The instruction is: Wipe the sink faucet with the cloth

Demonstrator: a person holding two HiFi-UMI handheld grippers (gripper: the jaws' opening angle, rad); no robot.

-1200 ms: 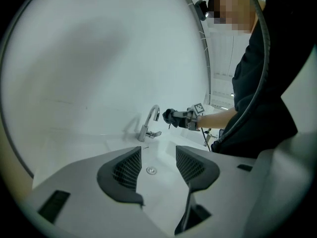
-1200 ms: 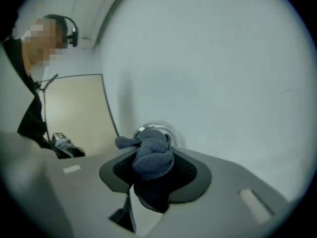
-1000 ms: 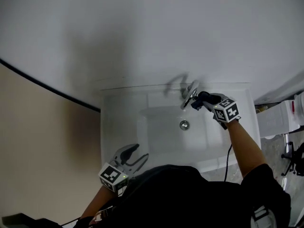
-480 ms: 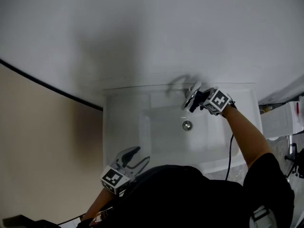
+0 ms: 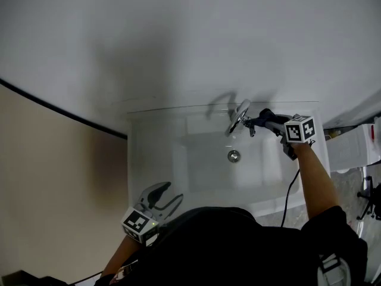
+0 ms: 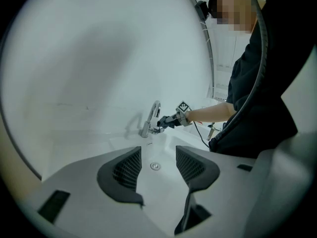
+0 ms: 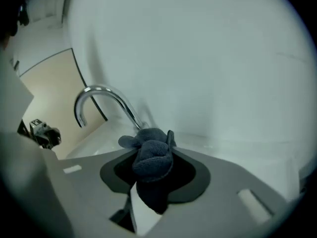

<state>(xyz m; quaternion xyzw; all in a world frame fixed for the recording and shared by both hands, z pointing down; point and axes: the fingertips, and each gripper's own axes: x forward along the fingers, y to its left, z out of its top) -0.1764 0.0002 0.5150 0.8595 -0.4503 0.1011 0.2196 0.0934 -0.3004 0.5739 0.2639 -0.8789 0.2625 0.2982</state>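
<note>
Where the chrome gooseneck faucet point(image 5: 239, 115) rises at the back of the white sink point(image 5: 196, 165), its stem stands up from the rear ledge. Its spout arches over toward the drain point(image 5: 233, 155), so the long axis runs up and then forward over the basin. The dark blue cloth point(image 7: 151, 160) is bunched between the jaws of the right hand-held gripper point(image 5: 261, 123), which have just been closing a little further on it. They stand fairly wide because the wad is thick, with its folds bulging out ahead of the tips.

From this hand-held gripper the faucet lies just ahead and to the left. In the right gripper view the foot of the stem sits directly beyond the cloth's leading fold, and whether the two touch cannot be told. The curve of the spout therefore seems to call for a sweep up and leftward.

The right hand is much the nearer. The left hand-held gripper point(image 5: 168, 194) hangs well apart at the sink's near rim, its jaws spread with nothing between them.

No brand, label or lettering can be read anywhere; only the square black-and-white patterns on the marker cube point(image 5: 299, 130) show.
</note>
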